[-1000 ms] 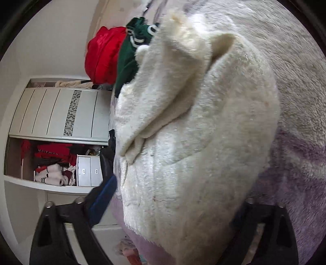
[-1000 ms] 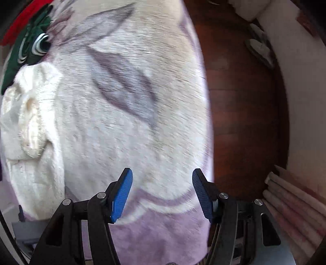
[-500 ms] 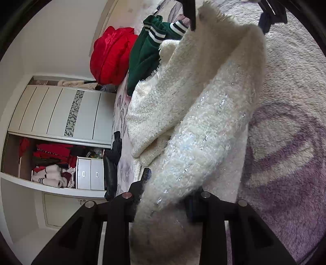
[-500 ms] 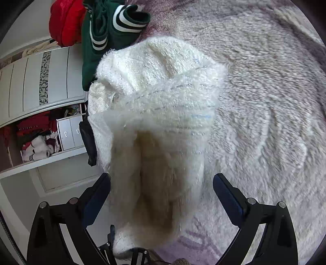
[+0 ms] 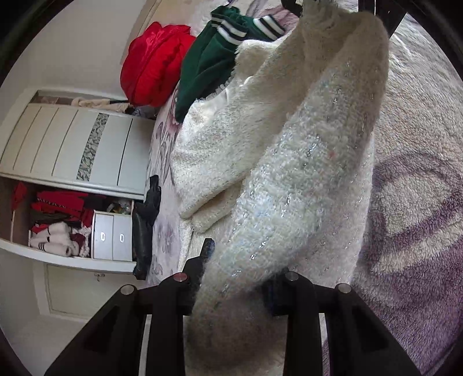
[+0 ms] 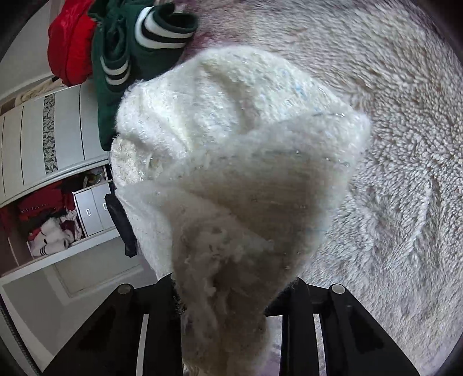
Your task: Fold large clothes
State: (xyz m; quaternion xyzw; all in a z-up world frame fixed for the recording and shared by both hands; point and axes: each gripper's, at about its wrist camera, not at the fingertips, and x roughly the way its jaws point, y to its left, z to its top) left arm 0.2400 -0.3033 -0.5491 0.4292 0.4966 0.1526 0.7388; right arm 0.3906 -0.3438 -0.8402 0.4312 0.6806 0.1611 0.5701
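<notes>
A fluffy cream sweater with silver threads (image 5: pixel 295 179) hangs over the bed between both grippers. My left gripper (image 5: pixel 235 286) is shut on one bunched edge of it. My right gripper (image 6: pixel 228 292) is shut on another edge of the sweater (image 6: pixel 237 162), and its black frame shows at the top of the left wrist view (image 5: pixel 376 11). The fabric hides the fingertips of both grippers. The rest of the sweater drapes down onto the bed.
A plush cream and purple blanket (image 5: pixel 419 202) covers the bed. A green garment with white stripes (image 5: pixel 214 55) and a red jacket (image 5: pixel 153 63) lie at the far end. A white wardrobe (image 5: pixel 66 147) with an open shelf of clothes stands to the left.
Both grippers closed on the cream sweater, the left first and then the right, and lifted it off the blanket so it now hangs stretched between them.
</notes>
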